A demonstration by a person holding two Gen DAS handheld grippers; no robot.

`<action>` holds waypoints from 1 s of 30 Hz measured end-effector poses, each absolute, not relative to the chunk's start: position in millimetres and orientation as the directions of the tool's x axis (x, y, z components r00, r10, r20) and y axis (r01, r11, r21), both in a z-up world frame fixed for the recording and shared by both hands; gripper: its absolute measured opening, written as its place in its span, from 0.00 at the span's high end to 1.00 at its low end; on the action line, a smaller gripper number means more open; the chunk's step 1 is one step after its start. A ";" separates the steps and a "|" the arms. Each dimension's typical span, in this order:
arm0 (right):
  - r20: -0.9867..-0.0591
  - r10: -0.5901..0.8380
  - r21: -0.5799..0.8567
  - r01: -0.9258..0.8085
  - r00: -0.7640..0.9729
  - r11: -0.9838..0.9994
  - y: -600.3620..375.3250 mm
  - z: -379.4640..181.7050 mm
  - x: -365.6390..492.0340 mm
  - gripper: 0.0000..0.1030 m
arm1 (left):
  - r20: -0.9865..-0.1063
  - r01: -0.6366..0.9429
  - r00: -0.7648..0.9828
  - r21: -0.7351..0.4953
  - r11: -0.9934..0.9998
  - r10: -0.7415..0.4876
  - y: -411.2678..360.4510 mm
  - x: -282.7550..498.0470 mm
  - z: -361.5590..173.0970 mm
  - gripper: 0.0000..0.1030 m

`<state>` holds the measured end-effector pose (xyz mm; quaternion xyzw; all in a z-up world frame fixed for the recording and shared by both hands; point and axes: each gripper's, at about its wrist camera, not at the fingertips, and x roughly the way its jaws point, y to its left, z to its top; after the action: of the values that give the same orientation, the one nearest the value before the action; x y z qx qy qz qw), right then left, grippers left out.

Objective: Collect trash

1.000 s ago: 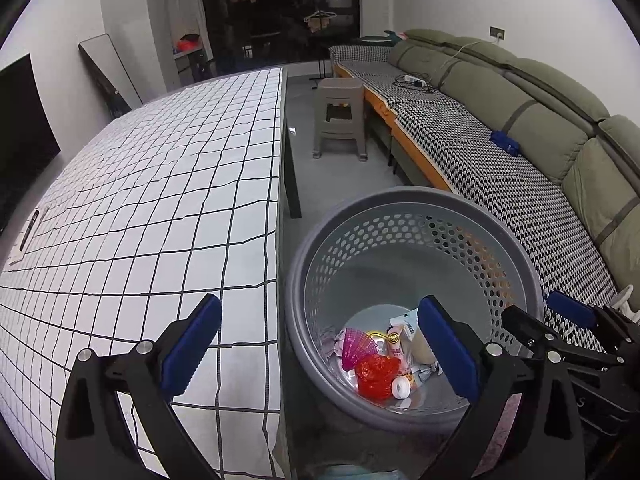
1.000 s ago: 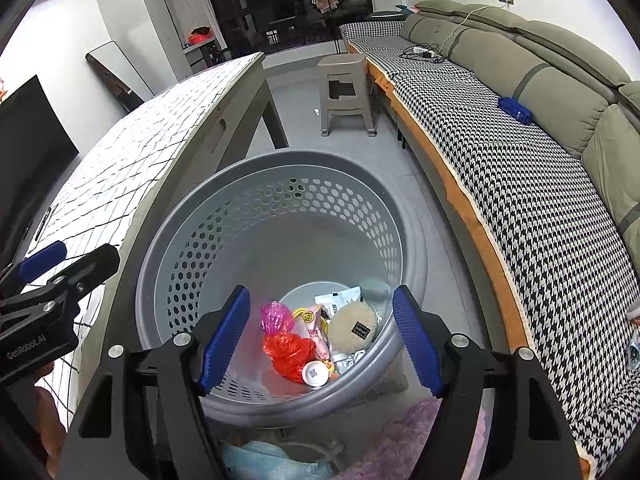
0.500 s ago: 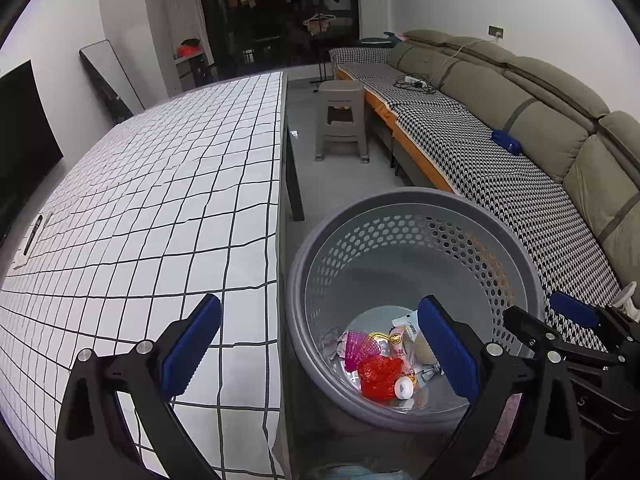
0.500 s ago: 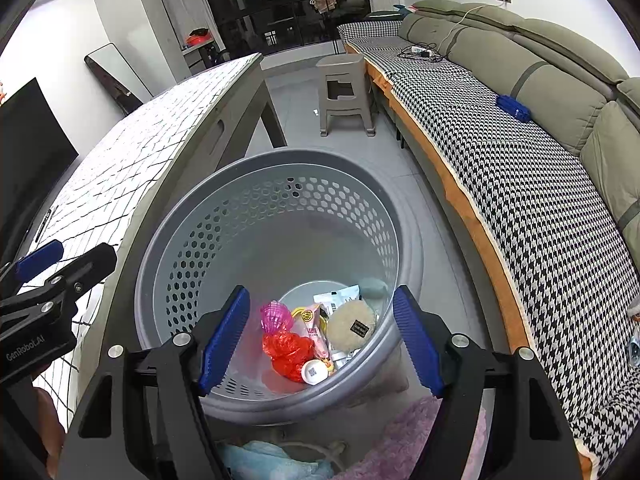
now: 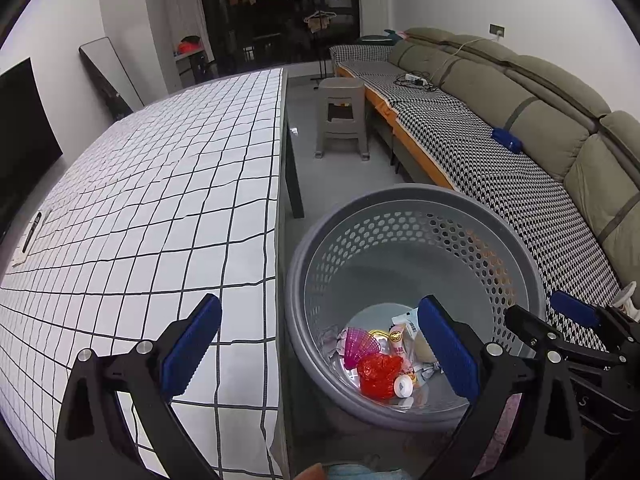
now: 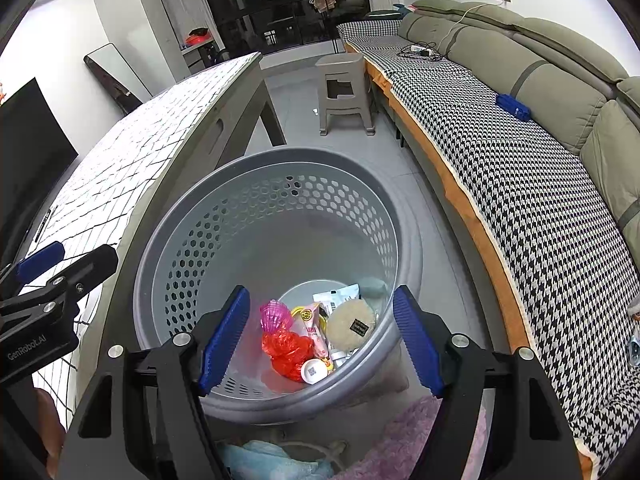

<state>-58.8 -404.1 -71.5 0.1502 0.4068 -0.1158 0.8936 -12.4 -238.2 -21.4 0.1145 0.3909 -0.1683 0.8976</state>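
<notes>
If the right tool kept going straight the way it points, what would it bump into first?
Probably the trash at the bottom of the basket; the right tool is open, pointing down into it. Depth is hard to judge.

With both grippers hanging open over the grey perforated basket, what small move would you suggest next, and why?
Probably draw both grippers back and stop. The left gripper and right gripper are open and empty, the trash, including a red crumpled bag, already lies in the grey perforated basket, and the checked tablecloth shows no litter.

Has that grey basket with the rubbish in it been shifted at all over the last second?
No. The grey basket keeps the same place beside the table leg in the right wrist view, with the rubbish lying as before.
</notes>
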 end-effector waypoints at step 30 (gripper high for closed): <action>-0.765 -0.082 0.175 0.329 0.639 0.928 -404.0 -74.9 -58.7 0.31 | -0.752 0.389 0.623 0.059 0.919 -0.215 -235.6 -10.1 -24.9 0.06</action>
<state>-58.7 -404.0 -74.9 0.1505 0.4090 -0.1151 0.8927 -10.1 -235.6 -24.9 0.1088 0.4001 -0.1688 0.8942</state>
